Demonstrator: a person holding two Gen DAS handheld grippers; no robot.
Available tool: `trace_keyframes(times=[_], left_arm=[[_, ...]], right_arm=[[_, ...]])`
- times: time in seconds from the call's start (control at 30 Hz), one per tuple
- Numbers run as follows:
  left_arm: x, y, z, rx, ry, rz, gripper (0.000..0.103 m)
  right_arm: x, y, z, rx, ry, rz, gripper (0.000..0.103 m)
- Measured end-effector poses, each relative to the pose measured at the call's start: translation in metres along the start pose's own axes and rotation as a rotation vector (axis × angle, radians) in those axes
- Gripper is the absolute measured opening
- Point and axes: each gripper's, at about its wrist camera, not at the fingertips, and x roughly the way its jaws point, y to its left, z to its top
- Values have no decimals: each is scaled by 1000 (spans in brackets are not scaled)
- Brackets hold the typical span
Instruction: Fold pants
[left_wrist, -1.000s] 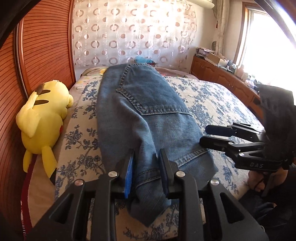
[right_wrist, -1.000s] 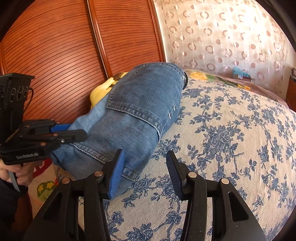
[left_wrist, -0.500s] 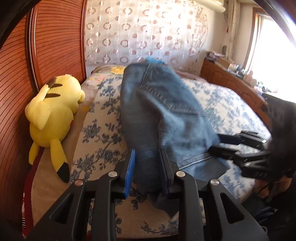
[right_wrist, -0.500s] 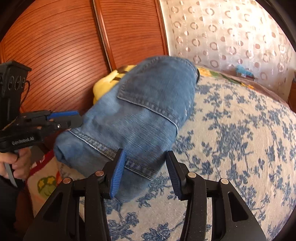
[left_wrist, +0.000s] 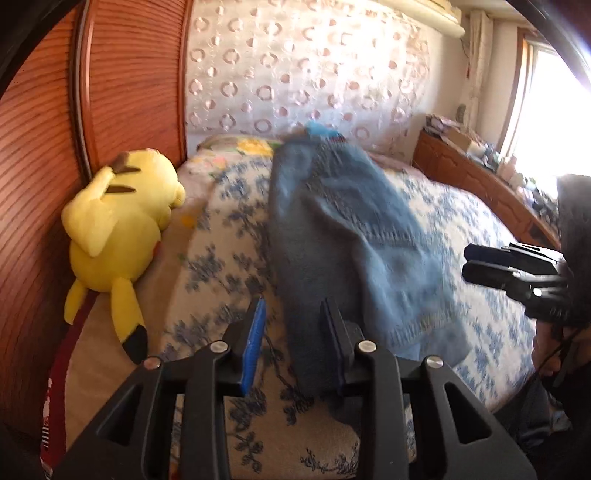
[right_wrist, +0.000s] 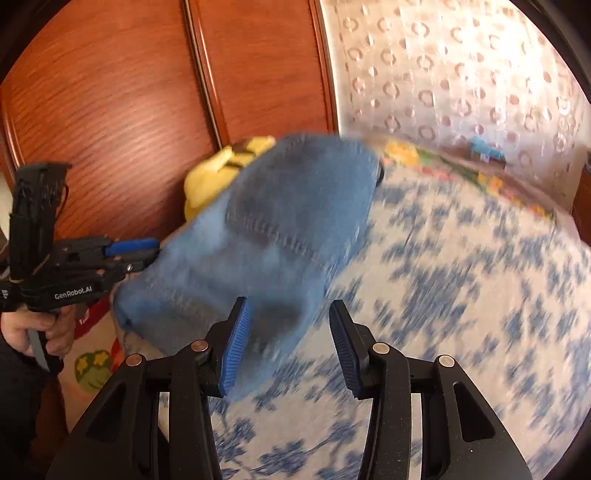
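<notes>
Bed: a bed (left_wrist: 229, 229) covered in a cream spread with blue flowers is the landmark; everything below is placed from it.
Room: left of the bed, a ribbed red-brown wooden panel (left_wrist: 140, 92); behind its head, a white curtain (left_wrist: 303, 70) with ring patterns; right of the bed, a wooden side unit (left_wrist: 476, 177) under a bright window.
Plush: a yellow plush toy (left_wrist: 118, 229) lies at the bed's left edge, against the panel.
Pants: blue denim pants (left_wrist: 343, 240) run lengthwise along the bed from its head toward its foot, the near end raised off the spread (both views are motion-blurred).
Left tool: the left tool (left_wrist: 295, 343), over the bed's foot, has its jaws spread and they have just been opening; the near denim edge lies against the right finger only, clear of the blue left pad (left_wrist: 253, 350).
Right tool: the right tool (right_wrist: 286, 343), also at the bed's foot, stands spread; a denim corner sits just inside its left pad (right_wrist: 236, 347), the other finger apart over bare spread.
Left view only: the window and side unit.
Right view only: the hand (right_wrist: 37, 328) gripping the left tool's handle, and a cartoon-print cloth (right_wrist: 92, 365) at the bed's left edge.
</notes>
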Motion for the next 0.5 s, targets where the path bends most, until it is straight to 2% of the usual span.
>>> trace_keyframes(times=[0.03, 0.1, 0.17, 0.23, 0.3, 0.5], left_arm=[[-3, -1, 6, 8, -15, 4, 32], [-4, -3, 17, 29, -36, 9, 44], [-1, -6, 28, 48, -43, 7, 45], [6, -9, 38, 62, -45, 15, 52], [13, -13, 45, 80, -44, 23, 67], [33, -14, 58, 72, -35, 36, 69]], right_arm=[[-2, -4, 7, -9, -12, 0, 45], [-3, -12, 23, -33, -27, -16, 45], [2, -19, 38, -51, -28, -30, 45], [8, -24, 48, -57, -29, -34, 45], [15, -30, 58, -64, -28, -27, 45], [41, -42, 80, -88, -10, -20, 53]])
